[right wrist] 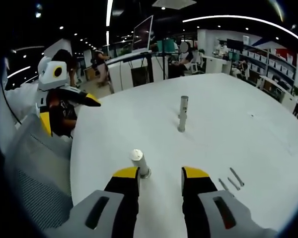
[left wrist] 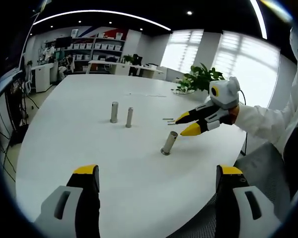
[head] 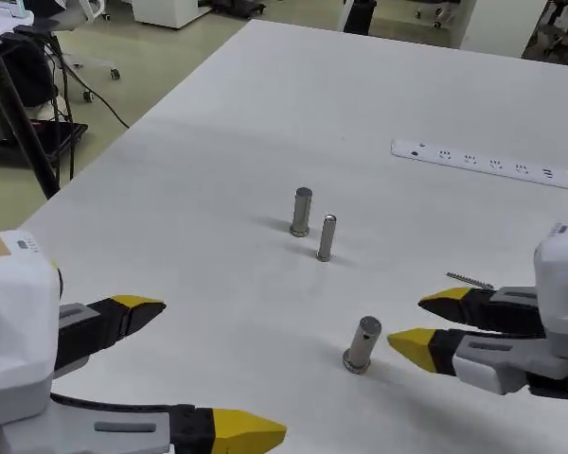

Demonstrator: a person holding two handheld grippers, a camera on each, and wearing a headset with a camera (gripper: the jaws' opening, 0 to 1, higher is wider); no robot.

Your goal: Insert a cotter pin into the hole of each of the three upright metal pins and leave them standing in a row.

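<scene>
Left gripper (head: 222, 369) jaws wide | right gripper (head: 406, 321) jaws parted | metal pin (head: 363, 342) just beside tips

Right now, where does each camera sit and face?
Head view: on the headset, looking forward and down over the table at three metal pins; left tongs bottom left, right tongs at right.
Left gripper view: on the left tongs, facing across the table at the pins and right tongs; own open jaws below, a white sleeve at right.
Right gripper view: on the right tongs, just behind the nearest pin; cotter pins right of its jaws, left tongs far left.
Shared: gripper views see each other's tongs.
</scene>
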